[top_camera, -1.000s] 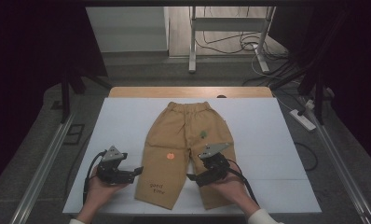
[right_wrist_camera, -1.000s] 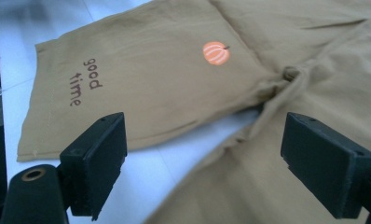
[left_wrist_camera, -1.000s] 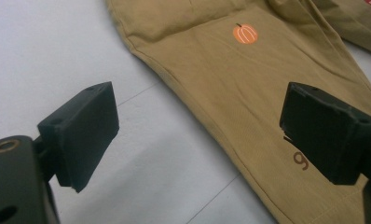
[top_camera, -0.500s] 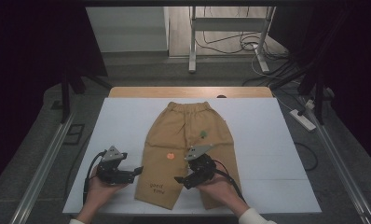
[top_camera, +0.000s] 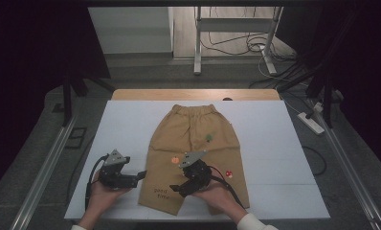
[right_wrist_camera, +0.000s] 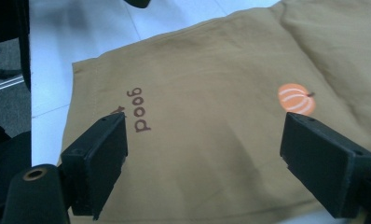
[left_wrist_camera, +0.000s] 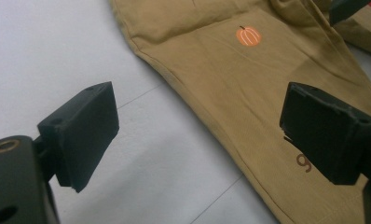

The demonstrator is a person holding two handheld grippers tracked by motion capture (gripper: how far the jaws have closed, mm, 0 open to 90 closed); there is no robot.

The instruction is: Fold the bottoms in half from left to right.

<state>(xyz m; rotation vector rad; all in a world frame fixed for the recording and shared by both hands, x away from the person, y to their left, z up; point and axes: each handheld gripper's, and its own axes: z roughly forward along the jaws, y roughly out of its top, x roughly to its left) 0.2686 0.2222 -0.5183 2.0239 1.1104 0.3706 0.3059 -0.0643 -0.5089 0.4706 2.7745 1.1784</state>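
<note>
- High view: the tan shorts (top_camera: 194, 148) lie flat at the centre of the white table (top_camera: 121, 129). They are soft and light, so you pinch a hem or side seam. Your left gripper (top_camera: 140, 175) and right gripper (top_camera: 175, 188) both stand released, with bare table at left.
- Left gripper view: the shorts' side seam runs diagonally between the spread jaws, the pumpkin patch (left_wrist_camera: 248, 36) at upper centre.
- Right gripper view: the jaws gape over the leg; the hem edge runs down at left.

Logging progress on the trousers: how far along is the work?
Done: the tan trousers lie spread flat on the white table, no fold made. In hand: the right gripper hovers open over the printed leg; the left gripper waits open at that leg's outer edge. Left: gripping and, probably, folding.
</note>
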